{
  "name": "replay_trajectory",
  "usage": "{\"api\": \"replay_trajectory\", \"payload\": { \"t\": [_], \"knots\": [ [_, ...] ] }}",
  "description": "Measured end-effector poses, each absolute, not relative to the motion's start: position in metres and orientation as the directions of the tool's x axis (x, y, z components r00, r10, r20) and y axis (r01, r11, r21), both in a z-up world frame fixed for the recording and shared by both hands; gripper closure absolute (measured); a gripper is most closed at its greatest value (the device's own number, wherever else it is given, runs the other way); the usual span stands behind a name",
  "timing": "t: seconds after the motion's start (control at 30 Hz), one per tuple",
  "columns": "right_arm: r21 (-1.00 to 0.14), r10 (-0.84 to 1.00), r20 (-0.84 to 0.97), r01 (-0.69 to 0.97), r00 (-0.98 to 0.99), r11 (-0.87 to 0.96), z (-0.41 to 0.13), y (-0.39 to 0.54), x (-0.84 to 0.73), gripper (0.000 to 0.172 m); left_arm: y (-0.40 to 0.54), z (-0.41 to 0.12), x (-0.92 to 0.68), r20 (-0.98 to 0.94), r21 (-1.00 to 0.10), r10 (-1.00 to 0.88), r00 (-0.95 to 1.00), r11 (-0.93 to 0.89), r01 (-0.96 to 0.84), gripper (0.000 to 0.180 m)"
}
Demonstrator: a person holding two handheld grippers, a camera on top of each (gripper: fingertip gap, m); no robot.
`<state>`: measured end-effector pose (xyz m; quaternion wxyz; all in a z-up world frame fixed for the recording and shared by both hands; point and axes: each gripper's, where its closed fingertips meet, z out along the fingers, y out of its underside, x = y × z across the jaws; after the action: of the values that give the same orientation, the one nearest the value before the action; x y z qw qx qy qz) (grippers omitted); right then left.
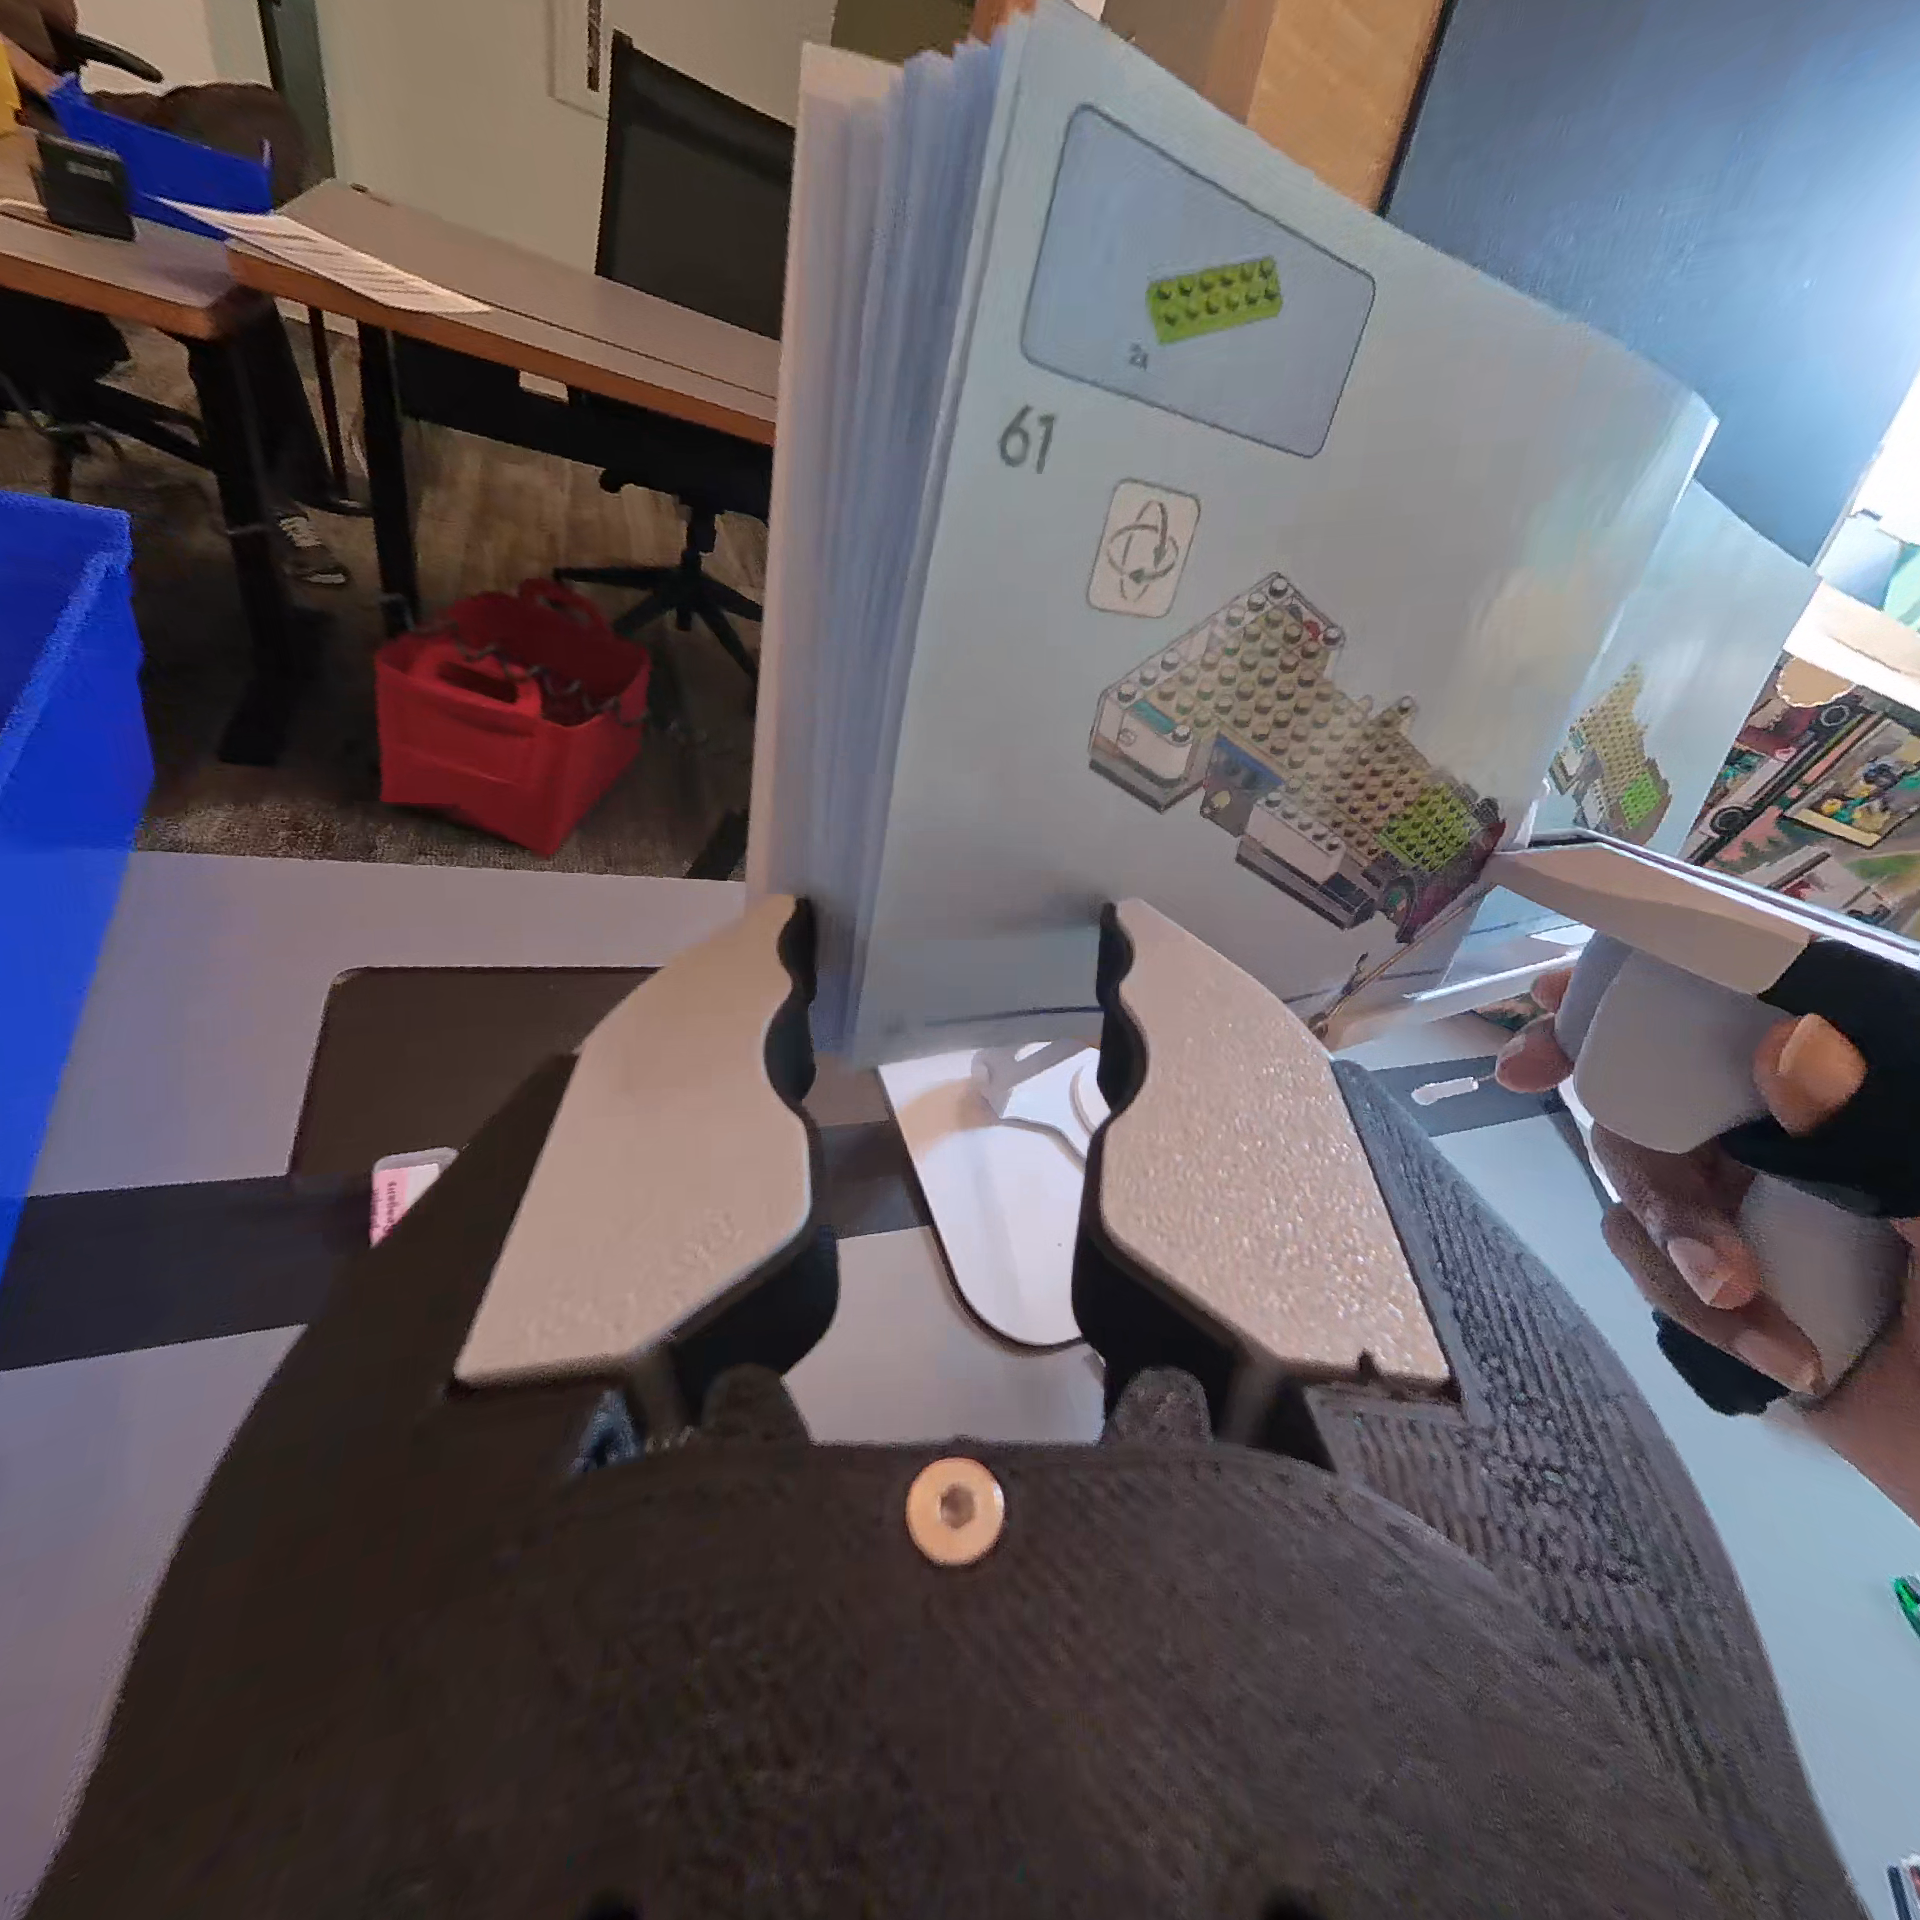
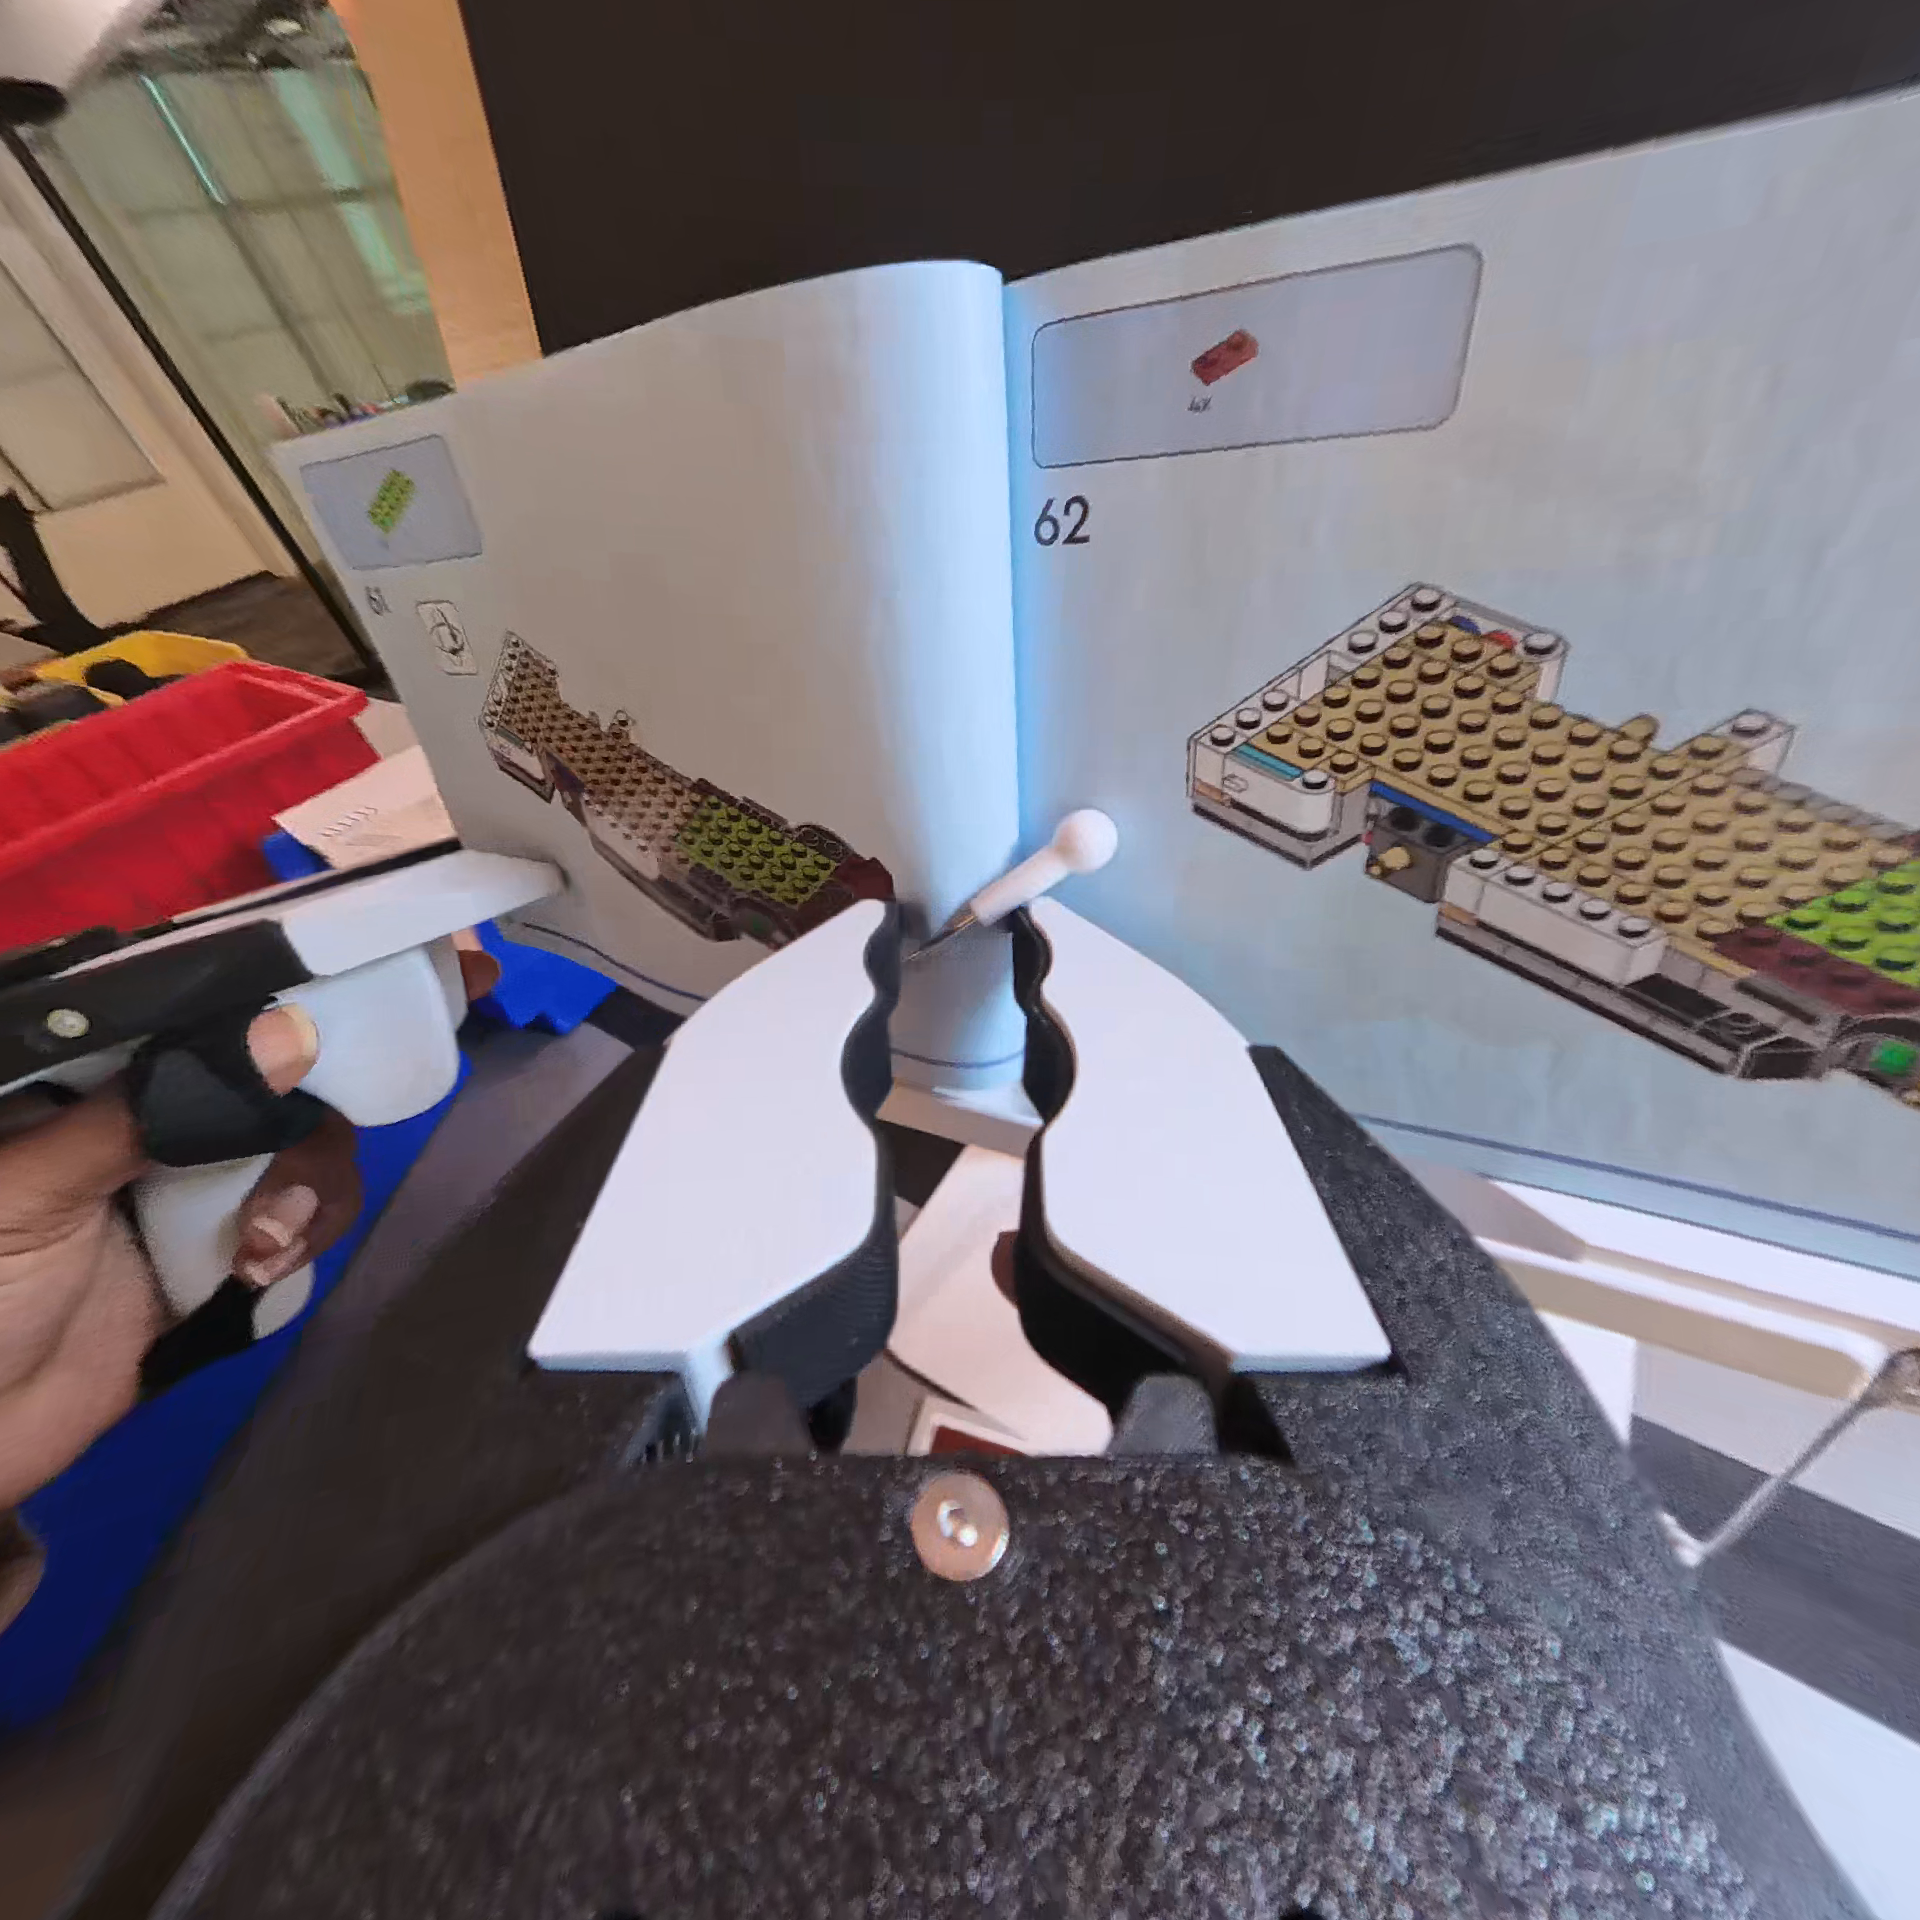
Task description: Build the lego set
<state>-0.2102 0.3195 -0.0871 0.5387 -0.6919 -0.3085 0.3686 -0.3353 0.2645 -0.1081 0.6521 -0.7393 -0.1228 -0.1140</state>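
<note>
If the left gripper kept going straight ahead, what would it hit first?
Probably the open instruction booklet: its lower edge already stands between the left gripper's open fingers, near the left one. Contact is unclear.

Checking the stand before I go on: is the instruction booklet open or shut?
Open: the booklet stands upright on its white stand, two facing pages showing either side of the centre fold.

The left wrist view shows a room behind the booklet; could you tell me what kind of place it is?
Probably an office or workroom: desks with an office chair on carpet, and blue storage bins.
</note>
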Motion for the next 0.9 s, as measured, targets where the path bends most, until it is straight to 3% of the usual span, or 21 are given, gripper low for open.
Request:
{"api": "replay_trajectory", "payload": {
  "t": [0.1, 0.23, 0.33, 0.4, 0.47, 0.57, 0.63, 0.7, 0.8, 0.9],
  "knots": [
    [-0.993, 0.816, -0.045, 0.064, 0.577, -0.099, -0.081, 0.317, -0.210, 0.158, 0.268, -0.110, -0.332, 0.316, -0.942, 0.020, 0.949, -0.113, 0.316, 0.139],
    [-0.940, 0.736, 0.342, 0.208, 0.585, 0.272, -0.065, 0.295, -0.227, 0.162, 0.268, -0.105, -0.324, 0.282, -0.955, -0.004, 0.959, -0.095, 0.280, 0.147],
    [-0.783, 0.675, 0.621, 0.313, 0.397, 0.537, -0.073, 0.261, -0.261, 0.172, 0.270, -0.102, -0.321, 0.264, -0.961, -0.023, 0.964, -0.096, 0.260, 0.148],
    [-0.583, 0.553, 0.803, 0.484, 0.222, 0.653, -0.104, 0.253, -0.279, 0.172, 0.267, -0.099, -0.323, 0.292, -0.954, -0.029, 0.956, -0.082, 0.289, 0.146],
    [-0.543, 0.568, 0.815, 0.497, 0.116, 0.677, -0.119, 0.243, -0.280, 0.171, 0.263, -0.097, -0.327, 0.327, -0.943, -0.034, 0.944, -0.070, 0.325, 0.144],
    [-0.760, 0.649, 0.648, 0.296, 0.397, 0.578, -0.067, 0.252, -0.243, 0.172, 0.257, -0.099, -0.333, 0.331, -0.942, -0.018, 0.944, -0.057, 0.329, 0.145],
    [-0.871, 0.744, 0.490, 0.287, 0.455, 0.398, -0.065, 0.274, -0.233, 0.145, 0.259, -0.100, -0.333, 0.351, -0.935, -0.025, 0.936, -0.056, 0.349, 0.145],
    [-0.891, 0.795, 0.437, 0.324, 0.420, 0.319, -0.075, 0.283, -0.243, 0.140, 0.260, -0.098, -0.333, 0.374, -0.927, -0.027, 0.927, -0.049, 0.373, 0.145],
    [-0.819, 0.749, 0.548, 0.420, 0.372, 0.390, -0.086, 0.285, -0.265, 0.168, 0.258, -0.097, -0.331, 0.372, -0.928, -0.033, 0.928, -0.049, 0.370, 0.145],
    [-0.540, 0.569, 0.811, 0.553, 0.139, 0.635, -0.109, 0.264, -0.284, 0.170, 0.252, -0.092, -0.340, 0.395, -0.919, -0.012, 0.918, -0.017, 0.395, 0.143]
  ]
}}
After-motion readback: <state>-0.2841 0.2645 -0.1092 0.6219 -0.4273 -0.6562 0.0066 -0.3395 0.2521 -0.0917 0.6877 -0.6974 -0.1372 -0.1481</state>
